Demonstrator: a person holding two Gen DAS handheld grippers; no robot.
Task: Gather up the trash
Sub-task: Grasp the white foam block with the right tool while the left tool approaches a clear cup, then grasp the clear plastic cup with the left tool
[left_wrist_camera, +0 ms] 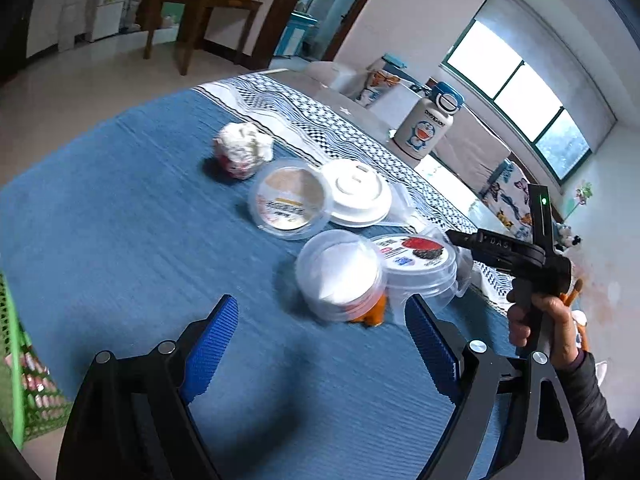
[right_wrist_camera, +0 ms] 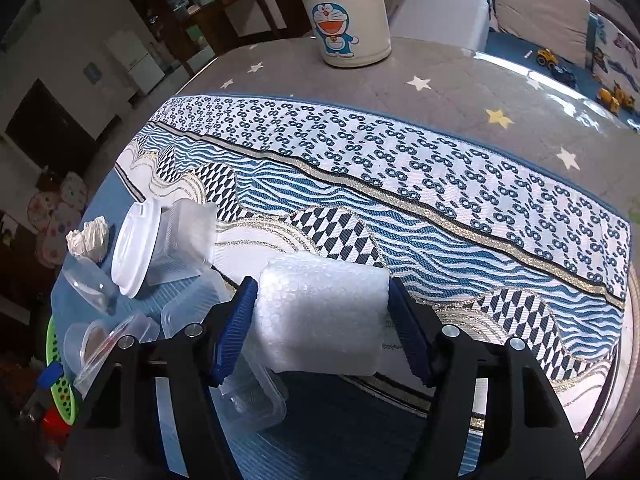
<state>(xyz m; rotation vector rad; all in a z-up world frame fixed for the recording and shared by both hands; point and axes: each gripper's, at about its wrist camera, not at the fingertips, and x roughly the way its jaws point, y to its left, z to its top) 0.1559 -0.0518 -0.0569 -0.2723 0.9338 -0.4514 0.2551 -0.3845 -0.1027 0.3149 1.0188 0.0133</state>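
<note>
Your right tongs point(right_wrist_camera: 322, 320) are clamped on a white foam block point(right_wrist_camera: 320, 316) — both blue pads press its sides, holding it over the patterned runner point(right_wrist_camera: 440, 216) that crosses the surface point(right_wrist_camera: 460, 80). Your left tongs point(left_wrist_camera: 320, 360) stand wide with nothing between them, above the blue cloth point(left_wrist_camera: 120, 240). Just ahead of them sit two clear tubs point(left_wrist_camera: 340, 272), touching, one with a printed lid point(left_wrist_camera: 416, 254). Beyond those lie a third tub point(left_wrist_camera: 288, 204) and a white lid point(left_wrist_camera: 356, 192), side by side, and a crumpled paper ball point(left_wrist_camera: 244, 150) further toward the far edge. A Doraemon bottle point(right_wrist_camera: 344, 12) stands upright past the runner — a green basket point(left_wrist_camera: 16, 360) hangs by the near-left edge.
</note>
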